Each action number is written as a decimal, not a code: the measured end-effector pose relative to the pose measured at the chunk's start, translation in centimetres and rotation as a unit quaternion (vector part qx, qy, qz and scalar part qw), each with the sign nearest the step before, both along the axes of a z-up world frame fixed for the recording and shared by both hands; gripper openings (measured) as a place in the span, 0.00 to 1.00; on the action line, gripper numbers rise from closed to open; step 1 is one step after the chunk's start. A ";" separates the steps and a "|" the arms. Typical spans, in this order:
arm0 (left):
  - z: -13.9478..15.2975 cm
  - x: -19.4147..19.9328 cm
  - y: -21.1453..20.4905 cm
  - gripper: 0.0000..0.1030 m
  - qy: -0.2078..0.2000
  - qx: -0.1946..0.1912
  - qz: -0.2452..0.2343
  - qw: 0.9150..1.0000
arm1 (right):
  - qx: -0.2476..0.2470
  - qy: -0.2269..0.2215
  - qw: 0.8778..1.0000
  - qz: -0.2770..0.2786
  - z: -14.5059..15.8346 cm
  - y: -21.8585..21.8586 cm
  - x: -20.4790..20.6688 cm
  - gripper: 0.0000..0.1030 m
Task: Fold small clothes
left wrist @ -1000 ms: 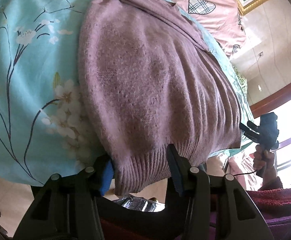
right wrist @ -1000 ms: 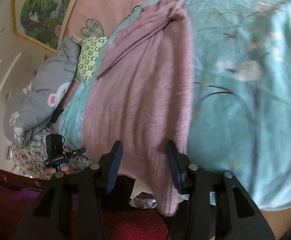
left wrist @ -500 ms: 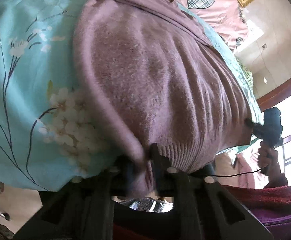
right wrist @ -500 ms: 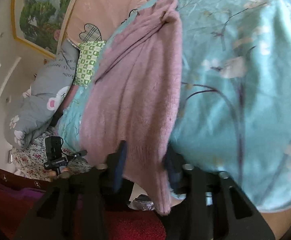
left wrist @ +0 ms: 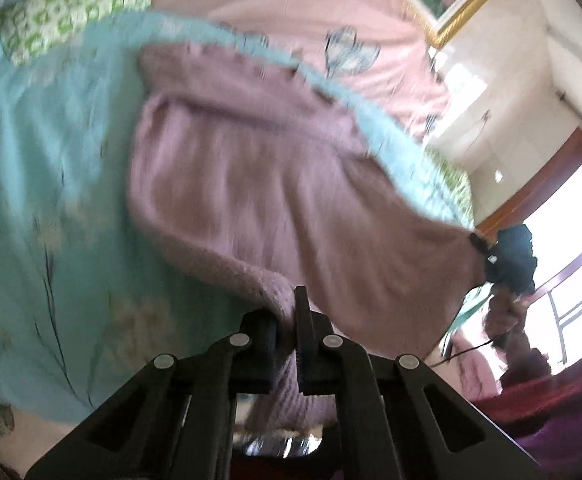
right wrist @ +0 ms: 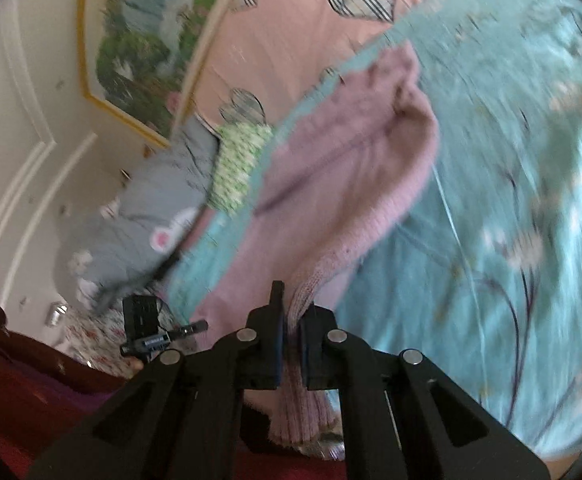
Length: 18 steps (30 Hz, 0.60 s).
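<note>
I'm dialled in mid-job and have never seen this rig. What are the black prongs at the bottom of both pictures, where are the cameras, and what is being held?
No robot here: a person carries a two-finger gripper in each hand, each with a fisheye camera looking along its fingers. One picture is from the left gripper, the other from the right gripper. Both are shut on the ribbed hem of a mauve knitted sweater, lying on a turquoise floral bedsheet. Each view also shows the other gripper, off to the side.

You see a fuzzy, ribbed-knit mauve sweater on smooth matt teal floral bedsheet cloth; lower centre, your left gripper is matt black plastic with dull metal rivets.
</note>
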State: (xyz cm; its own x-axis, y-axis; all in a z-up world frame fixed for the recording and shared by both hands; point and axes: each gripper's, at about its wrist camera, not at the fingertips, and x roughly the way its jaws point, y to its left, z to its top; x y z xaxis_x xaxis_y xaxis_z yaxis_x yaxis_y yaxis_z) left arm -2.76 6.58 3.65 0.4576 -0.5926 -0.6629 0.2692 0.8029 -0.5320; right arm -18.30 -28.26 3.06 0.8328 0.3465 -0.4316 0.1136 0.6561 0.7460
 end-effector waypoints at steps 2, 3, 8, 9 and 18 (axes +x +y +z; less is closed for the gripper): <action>1.6 1.8 0.6 0.05 -0.024 -0.017 0.012 1.000 | 0.001 -0.021 1.000 -0.008 0.9 -1.0 1.7 0.07; 2.2 2.7 0.8 0.04 -0.033 -0.022 0.015 0.999 | 0.001 -0.027 1.000 -0.011 1.3 -1.3 2.2 0.07; 5.1 8.4 1.3 0.04 -0.088 -0.018 0.044 0.995 | 0.000 -0.051 0.998 -0.036 3.0 -4.8 8.1 0.07; 5.5 9.7 1.5 0.04 -0.095 -0.017 0.052 0.994 | -0.001 -0.051 0.998 -0.041 3.2 -5.5 9.3 0.07; 4.8 21.2 3.2 0.04 -0.100 -0.004 0.110 0.989 | -0.020 -0.022 0.996 -0.085 3.6 -11.1 19.3 0.07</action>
State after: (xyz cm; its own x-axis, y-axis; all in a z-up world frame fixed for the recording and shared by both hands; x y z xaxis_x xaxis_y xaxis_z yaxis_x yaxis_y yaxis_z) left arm 18.41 9.82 8.47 0.6974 -0.4685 -0.5424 0.1884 0.8500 -0.4919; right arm 0.95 -39.38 6.65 0.8962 0.1826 -0.4042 0.1932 0.6595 0.7264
